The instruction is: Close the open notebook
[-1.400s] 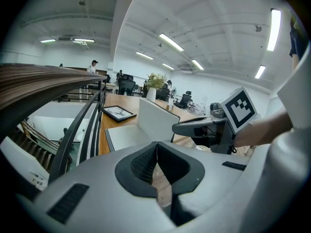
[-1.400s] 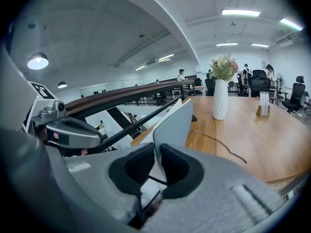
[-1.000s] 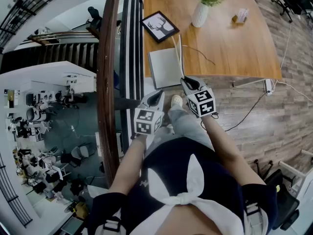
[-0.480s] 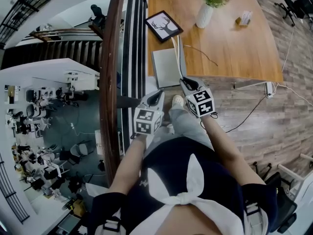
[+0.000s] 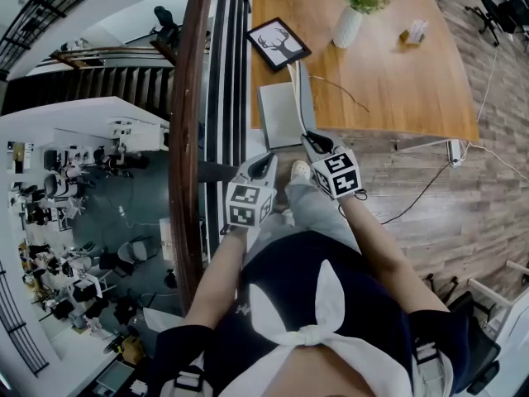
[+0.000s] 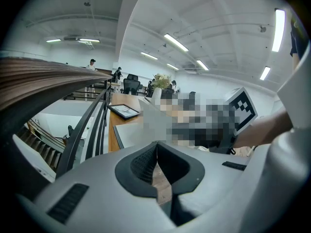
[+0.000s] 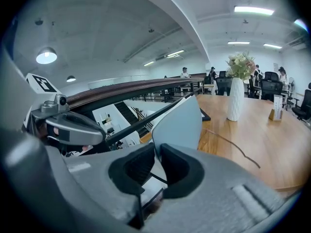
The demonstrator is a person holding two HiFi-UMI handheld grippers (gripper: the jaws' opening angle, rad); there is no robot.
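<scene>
No word, number or brand can be read anywhere. The cubes on the left claw (image 5: 265, 165) and the right claw (image 5: 315, 141) bear black-and-white square markers, which are blocky patterns rather than letters. The framed picture (image 5: 278, 44) by the far left corner of the desk (image 5: 397, 81) shows a deer's head in silhouette, with no lettering to make out. A small box (image 5: 411, 30) near the desk's far right edge has print too small to read. The notebook (image 5: 279, 116) at the near left corner shows plain grey faces.
</scene>
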